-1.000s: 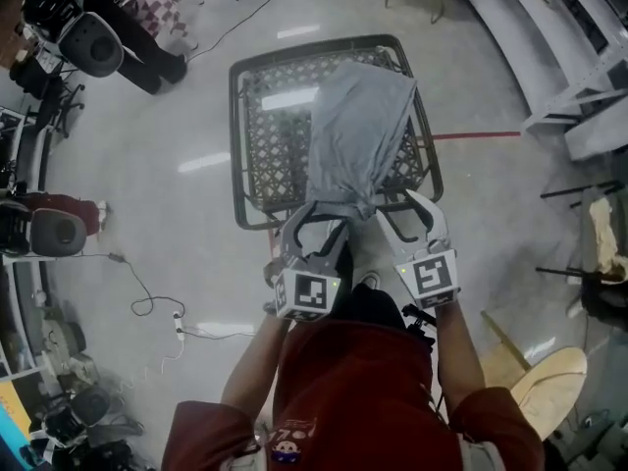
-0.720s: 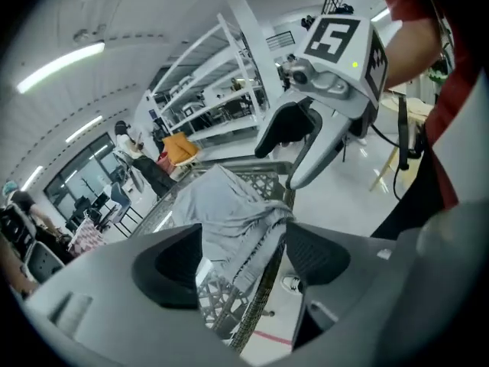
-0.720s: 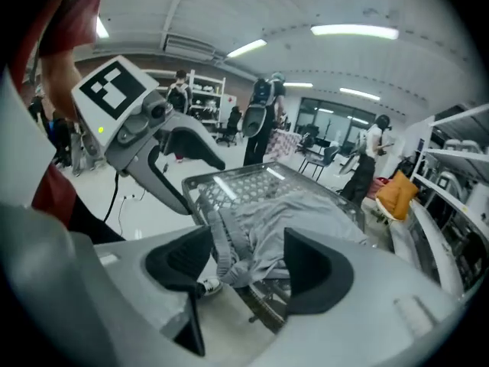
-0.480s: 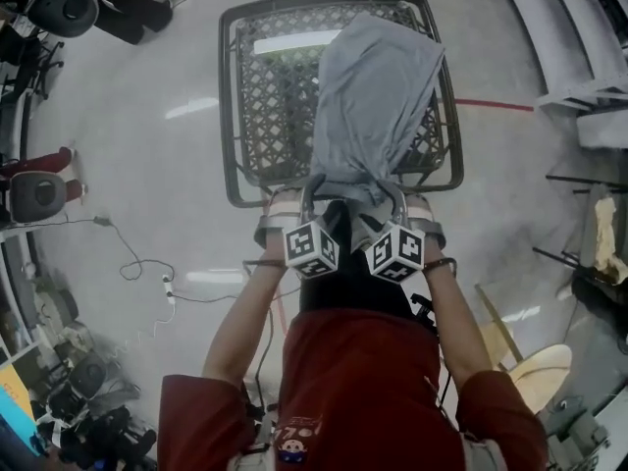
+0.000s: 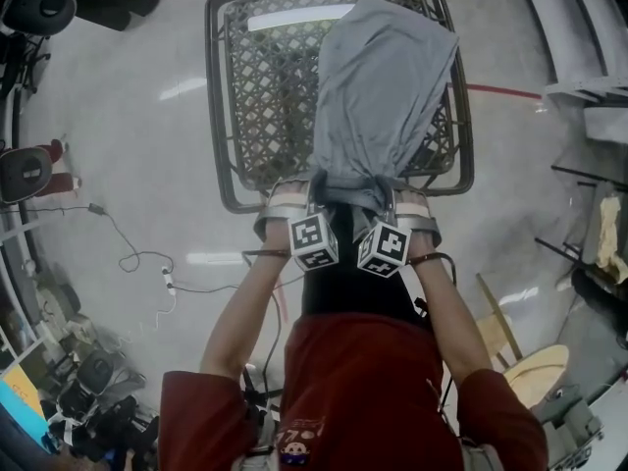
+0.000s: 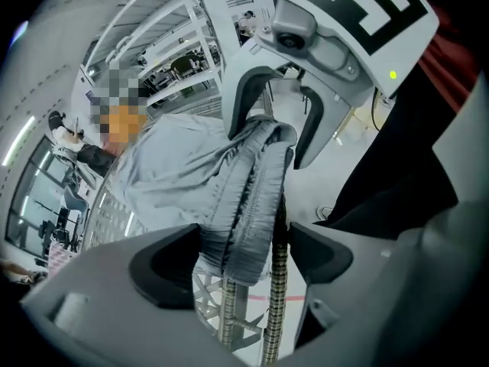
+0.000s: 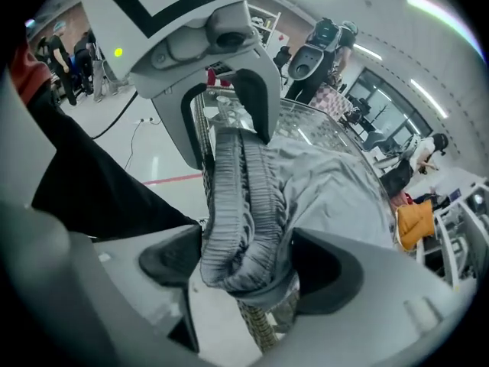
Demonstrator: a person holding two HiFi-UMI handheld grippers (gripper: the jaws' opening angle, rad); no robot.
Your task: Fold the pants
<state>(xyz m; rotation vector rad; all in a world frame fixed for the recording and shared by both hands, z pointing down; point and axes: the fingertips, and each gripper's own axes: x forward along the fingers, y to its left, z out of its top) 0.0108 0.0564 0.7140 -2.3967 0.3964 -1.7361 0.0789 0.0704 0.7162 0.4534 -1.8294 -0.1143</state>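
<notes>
Grey pants [image 5: 385, 81] lie along the right half of a dark lattice table [image 5: 222, 116], legs pointing away. Their gathered waistband [image 5: 355, 190] hangs over the near rim. My left gripper [image 5: 318, 188] and right gripper [image 5: 389, 190] stand side by side at that rim, pointing steeply down. In the left gripper view the waistband [image 6: 246, 197] hangs loose between the wide jaws of my left gripper [image 6: 241, 245], pads not pressing. In the right gripper view the bunched waistband [image 7: 243, 205] sits between the jaws of my right gripper [image 7: 246, 264], which are opening.
A cable [image 5: 147, 263] trails over the grey floor at the left, past office chairs [image 5: 25, 170]. Wooden boards [image 5: 535, 366] and metal frames [image 5: 589, 116] stand at the right. A red floor line [image 5: 500, 91] runs beside the table. The table's left half shows bare lattice.
Both grippers dropped to the table's near rim and drew close together. Their jaws spread wide, and the waistband they held up now hangs over the rim.
</notes>
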